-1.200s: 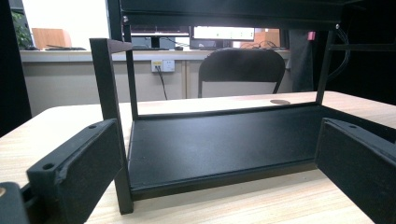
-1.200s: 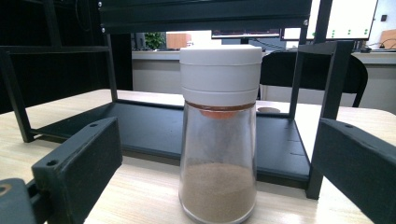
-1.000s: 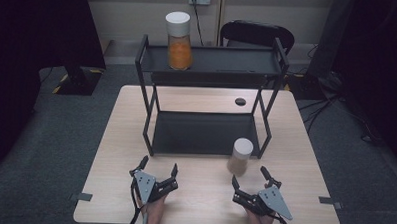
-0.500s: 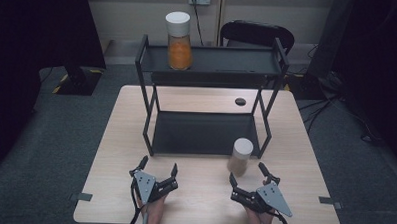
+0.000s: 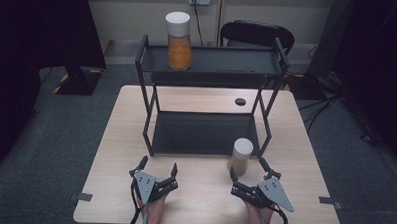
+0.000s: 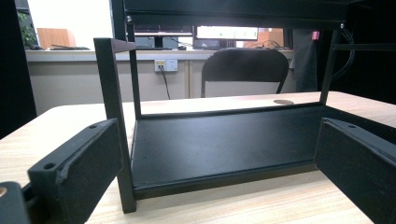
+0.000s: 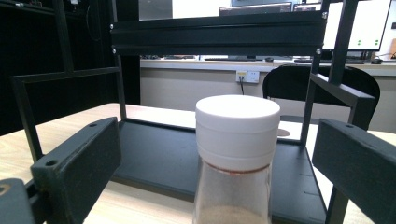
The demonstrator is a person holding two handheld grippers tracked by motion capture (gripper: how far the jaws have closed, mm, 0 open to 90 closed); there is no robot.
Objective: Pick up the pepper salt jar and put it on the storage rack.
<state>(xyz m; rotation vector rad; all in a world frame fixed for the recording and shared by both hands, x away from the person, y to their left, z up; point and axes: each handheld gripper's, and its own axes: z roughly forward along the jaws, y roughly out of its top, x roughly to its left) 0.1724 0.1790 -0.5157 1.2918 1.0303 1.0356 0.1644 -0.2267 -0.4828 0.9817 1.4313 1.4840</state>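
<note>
At the near edge of the table (image 5: 108,204) two hands hold the grippers. The left gripper (image 5: 158,168) sits left of the middle of that edge, jaws spread wide with nothing between them, aimed at the rack (image 5: 145,135). In the left gripper view the jaws stand far apart at both sides, and the rack's near left post (image 6: 116,140) rises just past the left jaw.

The right gripper (image 5: 248,170) sits toward the near right corner, jaws also spread, not touching anything. The jar (image 5: 241,156) stands upright on the table just beyond it, between the jaw tips and close to the rack's near right post. In the right gripper view the jar (image 7: 236,158) stands in the middle of the gap between the jaws, apart from both; it has a white lid and clear glass with pale brown powder low inside.

Farther off, the rack's black lower shelf (image 5: 206,132) lies flat on the table's middle. A small dark disc (image 5: 240,101) lies on the table behind it, toward the far edge. On the top shelf (image 5: 228,60), near its left end, an orange jar (image 5: 179,41) with a white lid stands upright. Beyond the table's far edge stands a black chair (image 5: 256,34).
</note>
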